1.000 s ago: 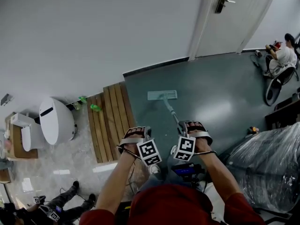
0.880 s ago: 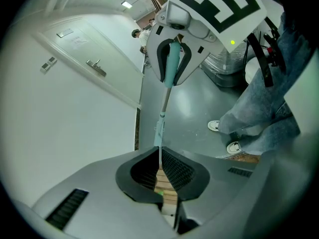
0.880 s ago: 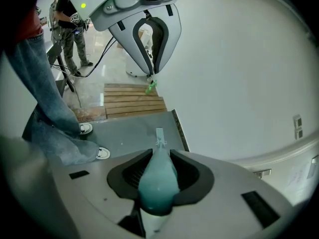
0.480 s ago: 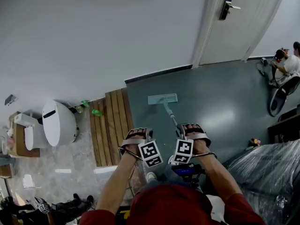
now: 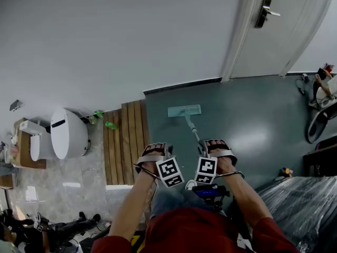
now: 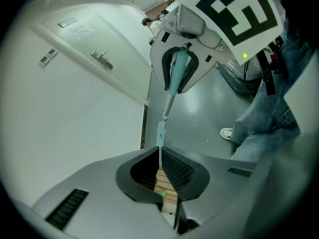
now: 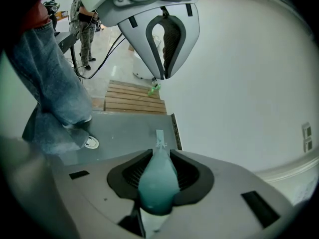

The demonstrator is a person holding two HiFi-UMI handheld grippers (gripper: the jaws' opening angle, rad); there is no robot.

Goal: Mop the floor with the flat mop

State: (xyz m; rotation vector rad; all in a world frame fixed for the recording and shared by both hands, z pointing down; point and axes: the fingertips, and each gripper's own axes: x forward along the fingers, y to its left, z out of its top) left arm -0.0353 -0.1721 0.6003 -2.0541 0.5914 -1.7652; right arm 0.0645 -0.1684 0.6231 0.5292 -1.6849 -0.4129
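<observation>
Firmly, right tool [image 7: 159, 156] clamps flat mop handle [image 7: 158, 185], left tool [image 6: 160, 154] pinched together beside.

A home-style bathroom corner in an indoor room: a white toilet [image 5: 68, 133] on marble-look tiles [image 5: 58, 178] well left of the fingers [image 6: 180, 169] of the left gripper [image 5: 152, 148], a wooden slatted mat [image 5: 124, 136] just left of them, and a grey floor [image 5: 253, 115] and white lever-handled door [image 5: 279, 36] ahead.

1. flat mop head [image 5: 184, 110]: pale teal.
2. mop handle [image 7: 158, 183]: teal grip, grey pole.
3. floor [image 5: 253, 120]: dark grey-green.
4. slatted platform [image 5: 124, 136]: brown wood, striped by dark gaps.
5. marker cubes [image 5: 168, 171]: black squares on white.
6. pads [image 6: 177, 169]: black, fine ribbing; shells grey.
7. jeans [image 7: 50, 83]: blue; sleeves [image 5: 266, 236]: red.
8. wall [image 5: 105, 36], door [image 5: 284, 30]: white.
</observation>
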